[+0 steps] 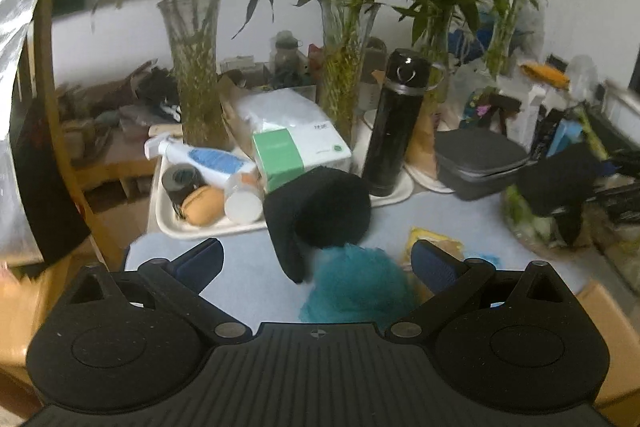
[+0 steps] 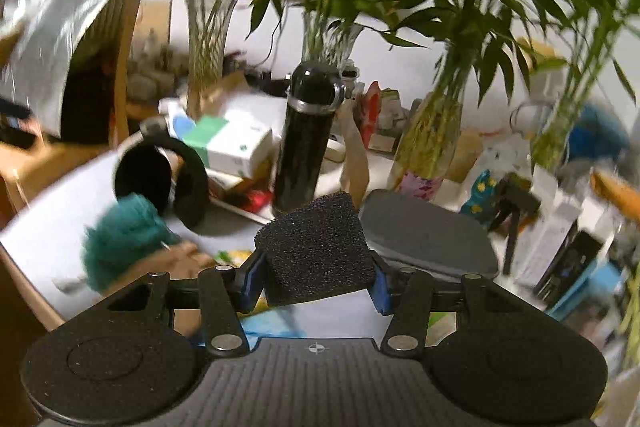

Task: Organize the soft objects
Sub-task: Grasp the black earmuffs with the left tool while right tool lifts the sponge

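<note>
While the right tongs [image 2: 316,283] are clamped on a black foam sponge [image 2: 316,247], with a blue pad pressed against each side of it, the left tongs [image 1: 320,263] are held wide apart with nothing between them. The sponge is carried clear of the bench [image 2: 48,227], in front of a grey zipped case [image 2: 432,239] and a tall black flask [image 2: 304,143].

Seen from the left wrist, a teal fluffy ball [image 1: 356,287] is found on the pale blue bench [image 1: 248,267], just beyond the open tongs and slightly right of their middle. Black earmuffs [image 1: 320,207] are seen right behind it, touching or nearly touching the ball; which of the two cannot be told through the blur. A yellow packet [image 1: 434,239] lies to the right of the ball, partly hidden by the right finger [image 1: 436,263].

Farther back on the left, a white tray [image 1: 208,229] is loaded with a spray bottle [image 1: 204,157], a dark roll of tape [image 1: 182,181], a tan round pad [image 1: 204,205] and a small white-capped bottle [image 1: 242,201]. A green and white box [image 1: 300,151] stands behind the earmuffs, and the black flask [image 1: 394,123] is seen at the tray's right end. Glass vases of bamboo stalks [image 1: 198,67] are ranged along the far side, and the grey case [image 1: 480,159] sits to the right of the flask.
</note>
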Tool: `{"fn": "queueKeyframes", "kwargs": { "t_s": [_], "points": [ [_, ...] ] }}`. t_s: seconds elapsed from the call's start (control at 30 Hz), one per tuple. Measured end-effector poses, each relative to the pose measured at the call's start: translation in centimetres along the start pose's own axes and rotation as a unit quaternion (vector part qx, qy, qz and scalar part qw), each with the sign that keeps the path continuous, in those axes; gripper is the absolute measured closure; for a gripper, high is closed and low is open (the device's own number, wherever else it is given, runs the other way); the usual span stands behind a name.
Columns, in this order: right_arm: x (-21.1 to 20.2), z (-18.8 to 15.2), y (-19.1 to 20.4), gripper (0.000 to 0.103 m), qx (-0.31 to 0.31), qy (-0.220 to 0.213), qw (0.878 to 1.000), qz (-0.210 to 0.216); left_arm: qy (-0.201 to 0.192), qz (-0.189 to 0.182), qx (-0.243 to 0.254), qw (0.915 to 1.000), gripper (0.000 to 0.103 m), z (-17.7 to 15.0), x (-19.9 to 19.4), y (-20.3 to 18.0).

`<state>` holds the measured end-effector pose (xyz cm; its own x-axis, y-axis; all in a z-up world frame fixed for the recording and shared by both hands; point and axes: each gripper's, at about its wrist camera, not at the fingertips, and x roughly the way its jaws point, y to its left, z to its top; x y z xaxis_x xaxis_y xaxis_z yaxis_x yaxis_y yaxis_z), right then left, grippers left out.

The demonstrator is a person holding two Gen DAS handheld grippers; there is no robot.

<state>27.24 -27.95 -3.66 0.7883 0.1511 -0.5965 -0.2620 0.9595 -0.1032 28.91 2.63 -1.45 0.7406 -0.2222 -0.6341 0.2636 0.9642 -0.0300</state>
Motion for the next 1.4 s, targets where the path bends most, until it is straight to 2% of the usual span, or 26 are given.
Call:
{"fn": "queueKeyframes", "kwargs": {
  "t_s": [0.07, 0.17, 0.33, 0.47, 0.63, 0.73, 0.8, 0.87, 0.97, 1.1, 1.4],
  "points": [
    [-0.8, -0.1, -0.1, 0.048, 0.016, -0.003, 1.000, 0.008, 0.000, 0.000, 0.014, 0.9999, 0.016, 0.2, 1.0, -0.2],
    [-1.8, -0.2, -0.1, 0.048, 0.030, -0.007, 0.999, 0.012, 0.006, 0.010, 0.033, 0.9994, 0.018, 0.3, 2.8, -0.4],
    [-3.2, -0.6, -0.1, 0.049, 0.047, -0.013, 0.999, 0.013, 0.005, 0.031, 0.064, 0.9974, 0.026, 0.3, 5.4, -0.6],
    [-3.9, -0.8, 0.0, 0.048, 0.051, -0.019, 0.998, 0.017, 0.009, 0.046, 0.094, 0.9944, 0.045, 0.3, 7.8, -1.0],
    [-4.2, -1.2, 0.4, 0.048, 0.049, -0.021, 0.998, 0.017, 0.001, 0.078, 0.136, 0.9877, 0.047, 0.1, 10.6, -1.7],
    [-4.1, -1.5, 0.3, 0.048, 0.062, -0.016, 0.998, 0.027, 0.003, 0.105, 0.166, 0.9805, 0.053, 0.0, 12.3, -2.1],
    [-4.1, -1.7, 0.2, 0.048, 0.073, -0.016, 0.997, 0.033, 0.010, 0.123, 0.193, 0.9734, 0.069, -0.3, 13.4, -2.5],
    [-4.1, -1.9, 0.3, 0.048, 0.072, -0.015, 0.997, 0.031, 0.019, 0.133, 0.212, 0.9679, 0.079, -0.5, 14.3, -2.6],
    [-3.8, -2.0, 0.5, 0.048, 0.073, -0.008, 0.997, 0.025, 0.018, 0.148, 0.223, 0.9634, 0.089, -0.6, 14.7, -2.6],
    [-3.4, -1.9, 0.3, 0.048, 0.079, -0.002, 0.997, 0.014, 0.006, 0.147, 0.197, 0.9693, 0.092, 0.3, 13.9, -2.1],
    [-4.6, -1.5, 0.7, 0.048, 0.087, -0.006, 0.996, 0.009, -0.044, 0.145, 0.180, 0.9718, 0.092, 2.1, 9.2, -2.0]
  ]
}}
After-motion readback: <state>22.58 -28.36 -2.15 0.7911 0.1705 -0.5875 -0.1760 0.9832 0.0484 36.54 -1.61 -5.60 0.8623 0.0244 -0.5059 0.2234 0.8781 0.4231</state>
